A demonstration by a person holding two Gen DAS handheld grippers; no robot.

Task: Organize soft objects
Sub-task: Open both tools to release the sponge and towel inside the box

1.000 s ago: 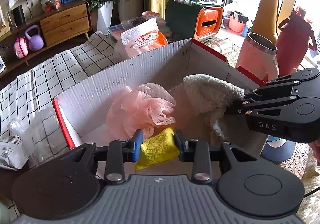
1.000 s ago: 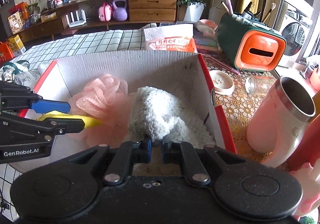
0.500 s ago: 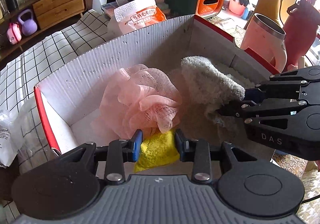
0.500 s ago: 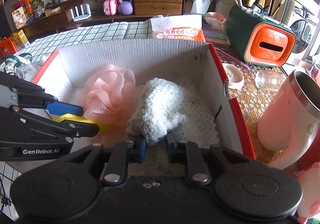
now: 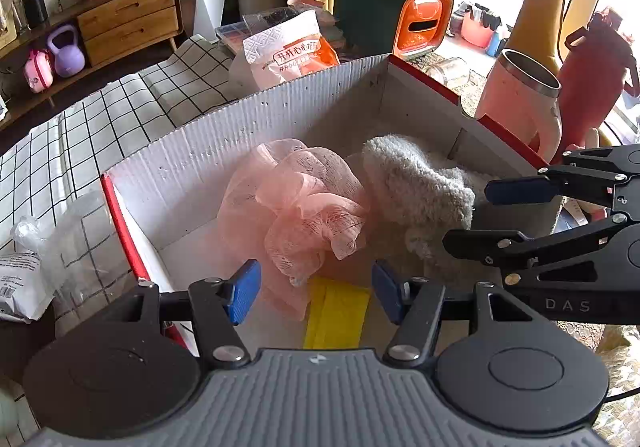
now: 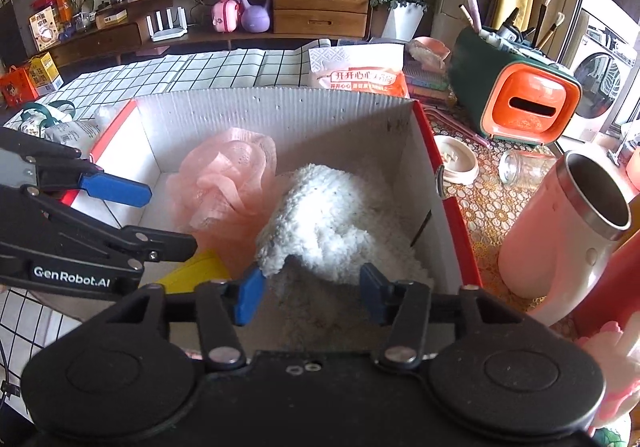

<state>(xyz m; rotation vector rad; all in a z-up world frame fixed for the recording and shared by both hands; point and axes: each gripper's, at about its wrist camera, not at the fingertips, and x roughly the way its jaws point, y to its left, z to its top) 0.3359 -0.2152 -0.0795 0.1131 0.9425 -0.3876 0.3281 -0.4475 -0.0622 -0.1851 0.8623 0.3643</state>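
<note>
A white cardboard box [image 5: 224,151] with red edges holds a pink mesh bath pouf [image 5: 296,199], a fluffy white cloth [image 5: 416,183] and a yellow cloth [image 5: 336,311] lying flat on its floor. My left gripper [image 5: 314,293] is open and empty just above the yellow cloth. My right gripper [image 6: 308,293] is open and empty at the near edge of the white cloth [image 6: 320,219]. The box [image 6: 280,115], the pouf [image 6: 224,183] and a corner of the yellow cloth [image 6: 196,271] show in the right wrist view. Each gripper shows from the side in the other's view.
A pink steel-rimmed cup [image 6: 560,231] and a red bottle [image 5: 592,71] stand right of the box. An orange-and-green holder [image 6: 520,103], a snack bag [image 5: 288,55], a small dish [image 6: 456,163] and a glass jar [image 6: 516,167] lie behind. A checked cloth [image 5: 80,127] and plastic bags [image 5: 24,279] lie left.
Both grippers have opened. The left let go of the yellow cloth, which now lies in the box. The right let go of the white cloth, and both grippers have drawn back slightly.
</note>
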